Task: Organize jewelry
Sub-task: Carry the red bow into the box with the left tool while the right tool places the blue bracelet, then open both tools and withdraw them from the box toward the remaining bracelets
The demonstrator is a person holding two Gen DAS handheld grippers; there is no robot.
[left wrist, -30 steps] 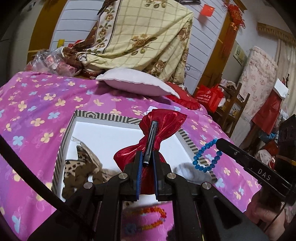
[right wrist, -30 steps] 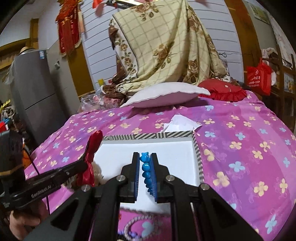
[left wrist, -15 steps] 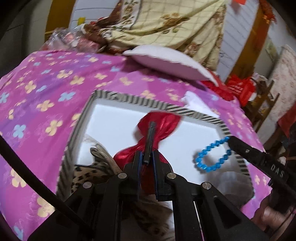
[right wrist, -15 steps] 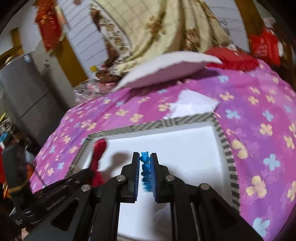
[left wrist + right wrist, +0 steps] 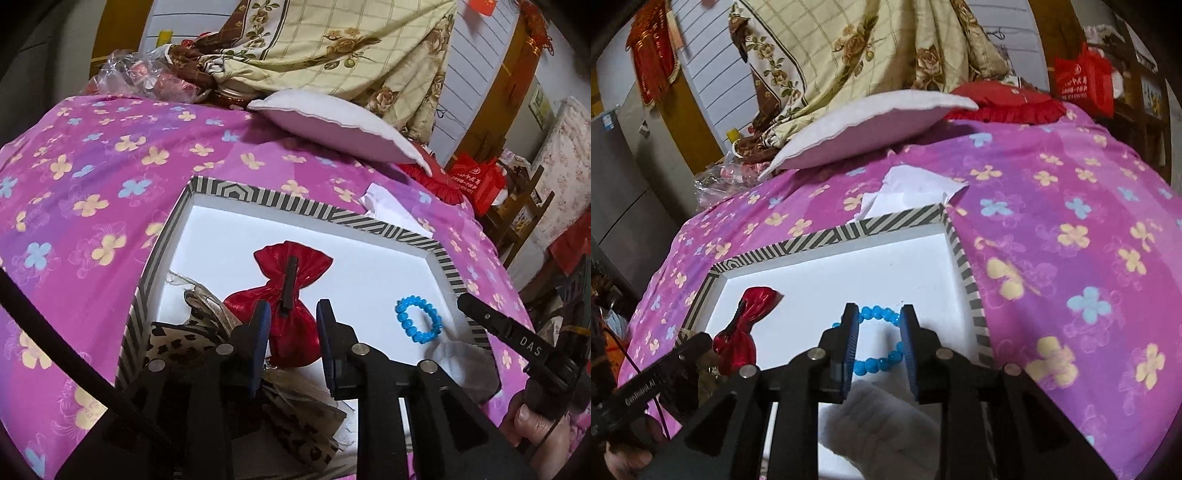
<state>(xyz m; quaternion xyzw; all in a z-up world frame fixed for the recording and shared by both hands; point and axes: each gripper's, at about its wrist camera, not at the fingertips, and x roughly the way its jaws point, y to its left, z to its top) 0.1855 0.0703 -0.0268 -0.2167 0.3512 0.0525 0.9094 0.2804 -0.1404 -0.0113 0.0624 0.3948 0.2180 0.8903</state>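
A: Two pieces now lie inside the striped box [image 5: 388, 229], the shallow white-floored tray resting on the purple flowered bed [image 5: 92, 177]. A red pouch [image 5: 291, 321] lies toward the box's left half, and a blue bead bracelet [image 5: 419, 319] lies toward its right wall.

B: Is either one held?

A: No. The left gripper [image 5: 291, 317] has just been parting its jaws; they stand a little apart on either side of the pouch's lower end, and the pads do not seem to press it. The right gripper [image 5: 877, 325] has likewise just been opening; its jaws stand apart over the bracelet [image 5: 875, 343], which lies flat on the box floor beneath them, free of the pads.

B: So which step is this?

A: Release, by my reading. Both items look set down in the box.

B: What else is in the box?

A: A leopard-print cloth piece [image 5: 173, 343] at the near left corner, just beside the pouch, and something white and fuzzy [image 5: 882, 424] at the near edge, just in front of the bracelet.

B: And next?

A: Probably both grippers lift clear of the box without snagging the bracelet or the pouch, then go for whatever jewelry remains outside it; none shows here.
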